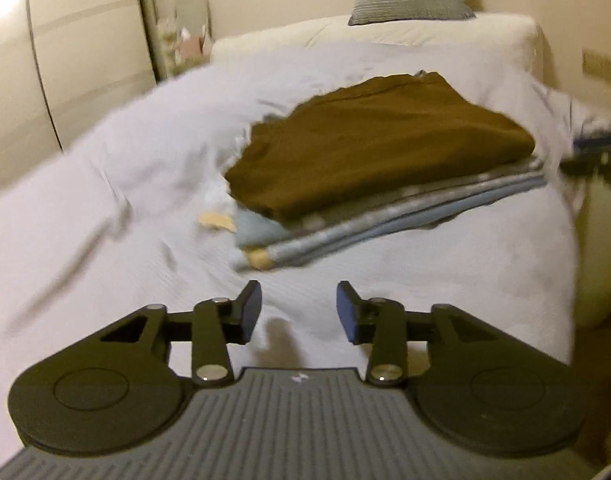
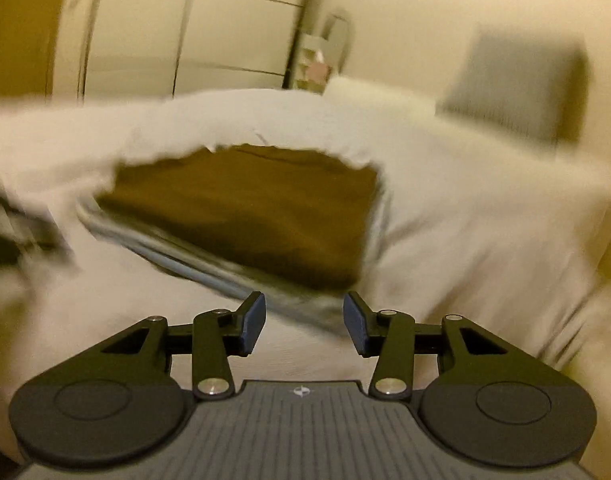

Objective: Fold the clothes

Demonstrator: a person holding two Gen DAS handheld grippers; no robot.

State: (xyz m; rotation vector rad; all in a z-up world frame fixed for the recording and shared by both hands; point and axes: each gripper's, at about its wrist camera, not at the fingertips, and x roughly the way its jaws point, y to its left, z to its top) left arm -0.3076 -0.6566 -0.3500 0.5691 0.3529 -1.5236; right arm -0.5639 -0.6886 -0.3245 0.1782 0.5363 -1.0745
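I see both my left gripper [image 1: 298, 309] and right gripper [image 2: 304, 317] with jaws wide, empty. The brown garment [image 1: 379, 142] tops a folded stack [image 1: 417, 196] on the bed [image 1: 105, 216]; a clumsy nudge could topple it.

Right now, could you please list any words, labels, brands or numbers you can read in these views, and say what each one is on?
No readable text in either view.
Left gripper: a small pale emblem on its grey ribbed body, a mark rather than letters.
Right gripper: a similar small round emblem, no letters legible.
Brown folded garment and the stack of folded clothes beneath it: no visible tag or print; the views are motion-blurred.
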